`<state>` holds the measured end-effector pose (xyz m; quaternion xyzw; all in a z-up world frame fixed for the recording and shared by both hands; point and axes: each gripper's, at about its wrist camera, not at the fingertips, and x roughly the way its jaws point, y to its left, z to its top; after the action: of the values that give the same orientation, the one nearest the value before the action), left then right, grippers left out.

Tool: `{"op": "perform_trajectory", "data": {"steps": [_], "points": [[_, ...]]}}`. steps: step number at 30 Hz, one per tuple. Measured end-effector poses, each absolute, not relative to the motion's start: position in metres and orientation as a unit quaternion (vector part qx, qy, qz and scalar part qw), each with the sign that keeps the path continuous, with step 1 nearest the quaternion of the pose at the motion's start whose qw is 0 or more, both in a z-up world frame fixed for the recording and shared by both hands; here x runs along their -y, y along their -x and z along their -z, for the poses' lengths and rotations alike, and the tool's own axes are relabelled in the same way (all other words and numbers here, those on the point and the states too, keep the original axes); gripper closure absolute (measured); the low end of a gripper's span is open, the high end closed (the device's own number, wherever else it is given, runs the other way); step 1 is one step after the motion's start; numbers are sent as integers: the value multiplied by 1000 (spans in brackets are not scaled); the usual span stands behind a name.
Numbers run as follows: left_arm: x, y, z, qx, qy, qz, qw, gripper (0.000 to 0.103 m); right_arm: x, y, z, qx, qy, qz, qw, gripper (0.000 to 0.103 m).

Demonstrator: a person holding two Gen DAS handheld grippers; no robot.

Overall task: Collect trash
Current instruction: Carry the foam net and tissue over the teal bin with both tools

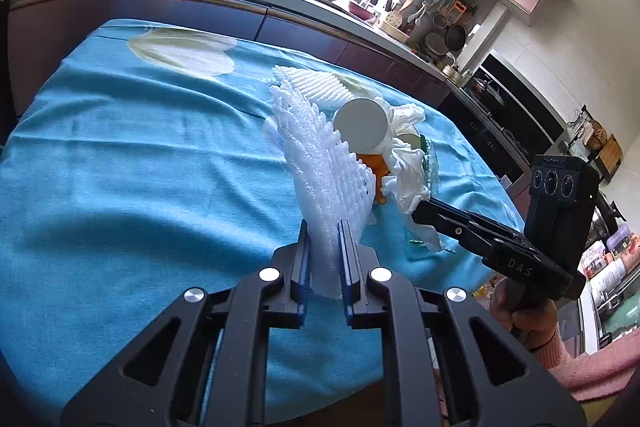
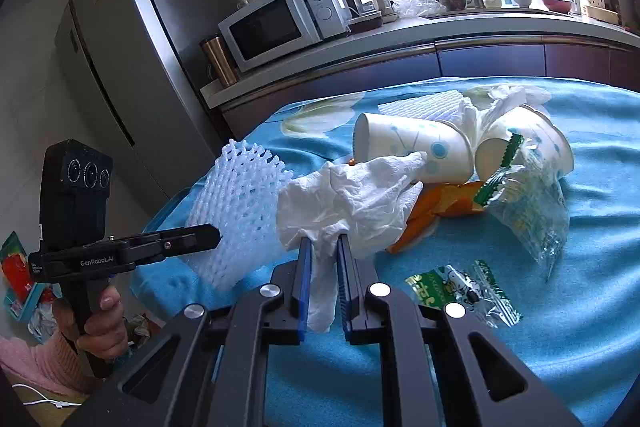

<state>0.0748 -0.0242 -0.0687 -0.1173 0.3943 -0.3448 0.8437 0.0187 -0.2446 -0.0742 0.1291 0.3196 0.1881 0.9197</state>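
Note:
Trash lies piled on a table with a blue cloth [image 1: 120, 155]. My left gripper [image 1: 325, 227] is shut on a white foam net sleeve [image 1: 320, 171], also seen in the right wrist view [image 2: 240, 203]. My right gripper [image 2: 322, 242] is shut on a crumpled white tissue [image 2: 352, 199]; in the left wrist view the tissue [image 1: 404, 171] sits at that gripper's tip [image 1: 420, 207]. Behind lie two paper cups [image 2: 416, 143] [image 2: 532, 143], orange peel [image 2: 444, 207], a clear plastic wrapper [image 2: 528, 203] and a second foam sheet [image 2: 424, 107].
A small green printed wrapper [image 2: 464, 287] lies on the cloth near my right gripper. A kitchen counter [image 2: 400, 35] with a microwave [image 2: 280, 23] runs behind the table. A fridge [image 2: 132, 39] stands at the left.

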Motion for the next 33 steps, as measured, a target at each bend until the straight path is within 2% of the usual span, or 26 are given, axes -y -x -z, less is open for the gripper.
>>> {"op": "perform_trajectory", "data": {"steps": [33], "points": [[-126,-34,52,-344,194,206,895,90,122,-54,53,-312,-49,-339,886,92]]}}
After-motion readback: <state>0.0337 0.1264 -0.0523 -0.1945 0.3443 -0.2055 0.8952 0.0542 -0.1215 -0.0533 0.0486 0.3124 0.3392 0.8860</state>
